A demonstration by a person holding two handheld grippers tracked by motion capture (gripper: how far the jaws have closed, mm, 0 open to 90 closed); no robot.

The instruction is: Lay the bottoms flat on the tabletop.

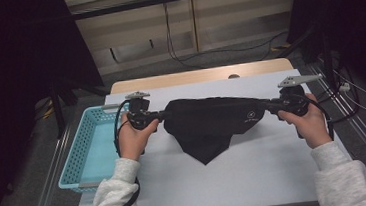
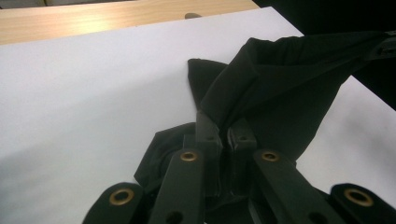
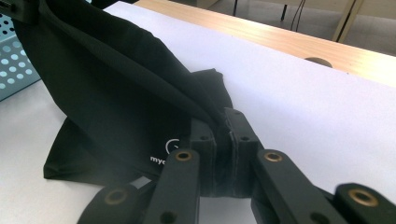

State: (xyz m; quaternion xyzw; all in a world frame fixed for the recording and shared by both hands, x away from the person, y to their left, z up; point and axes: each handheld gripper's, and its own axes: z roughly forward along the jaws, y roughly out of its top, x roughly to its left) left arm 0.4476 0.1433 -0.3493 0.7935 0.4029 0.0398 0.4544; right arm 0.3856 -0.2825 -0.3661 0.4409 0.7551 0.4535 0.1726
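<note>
A black cloth garment [image 1: 210, 123] with a small white logo hangs stretched between my two grippers above the white table top [image 1: 238, 178]; its lower point touches the surface. My left gripper [image 1: 164, 115] is shut on the garment's left corner, seen pinched between the jaws in the left gripper view [image 2: 225, 128]. My right gripper [image 1: 266, 105] is shut on the right corner, and the cloth [image 3: 121, 102] runs away from its jaws [image 3: 224, 119] toward the other hand.
A light blue plastic basket [image 1: 75, 160] stands at the table's left edge, close to my left hand. The wooden table edge [image 1: 198, 75] runs along the far side, with cables on the floor behind it.
</note>
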